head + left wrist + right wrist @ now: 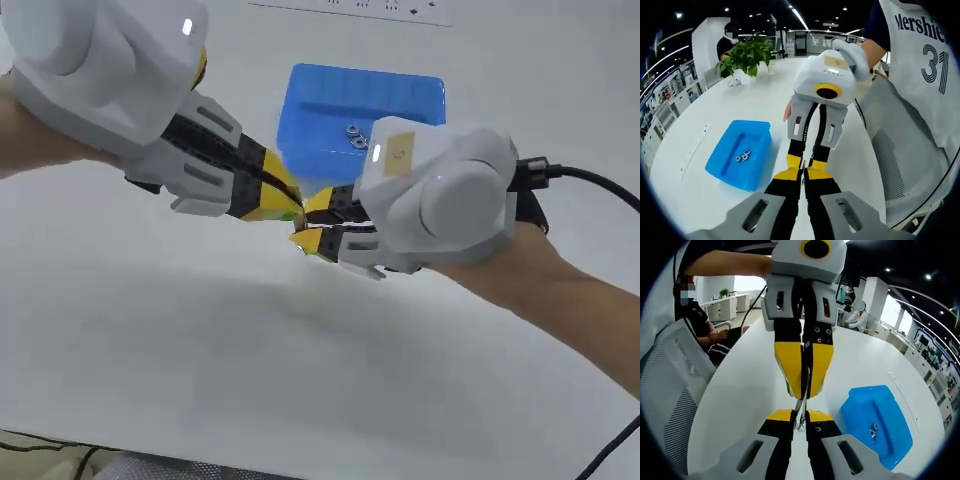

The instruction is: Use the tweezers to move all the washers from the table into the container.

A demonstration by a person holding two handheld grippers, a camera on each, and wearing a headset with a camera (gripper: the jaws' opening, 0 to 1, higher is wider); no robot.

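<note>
Yellow-tipped, the left gripper meets the right gripper nose to nose over the middle of the tabletop, and both have their jaws pressed together on the thin tweezers. Just behind them, toward the far edge, the blue container holds a few washers. No loose washers are visible, so little seems left. Bare surface surrounds everything.

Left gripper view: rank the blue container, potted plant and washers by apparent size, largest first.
1. blue container
2. potted plant, farther off, so its real size is unsure
3. washers, lying in the container
</note>
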